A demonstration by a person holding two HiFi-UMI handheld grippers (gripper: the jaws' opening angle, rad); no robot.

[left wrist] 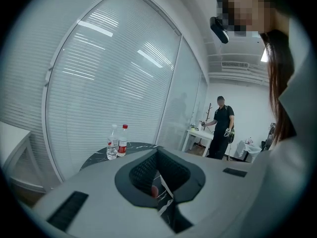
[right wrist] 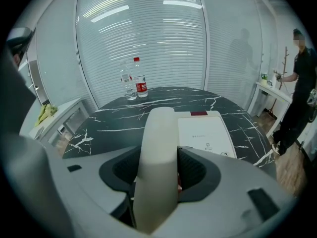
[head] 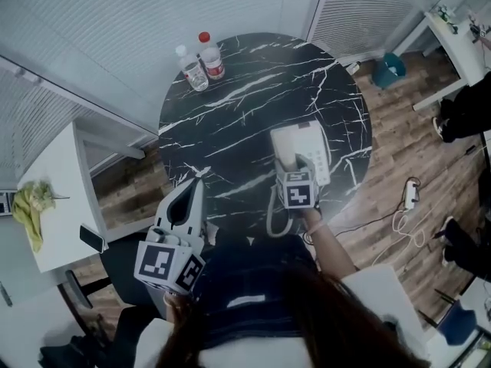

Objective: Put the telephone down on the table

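Observation:
A white telephone base [head: 307,148] lies on the right part of the round black marble table [head: 245,106]; the right gripper view shows the base [right wrist: 205,133] just ahead. My right gripper [head: 295,171] is shut on the white handset [right wrist: 158,148], held upright over the base's near left side. The coiled cord [head: 272,213] hangs off the table's front edge. My left gripper [head: 198,179] is at the table's front left edge with its jaws together and nothing between them; in its own view the left gripper [left wrist: 158,170] points across the table.
Two water bottles [head: 201,61] stand at the table's far left edge. A white cabinet [head: 54,198] with a yellow-green cloth [head: 31,205] sits to the left. A person in dark clothes [right wrist: 299,83] stands by a white desk at the right. A power strip [head: 410,194] lies on the floor.

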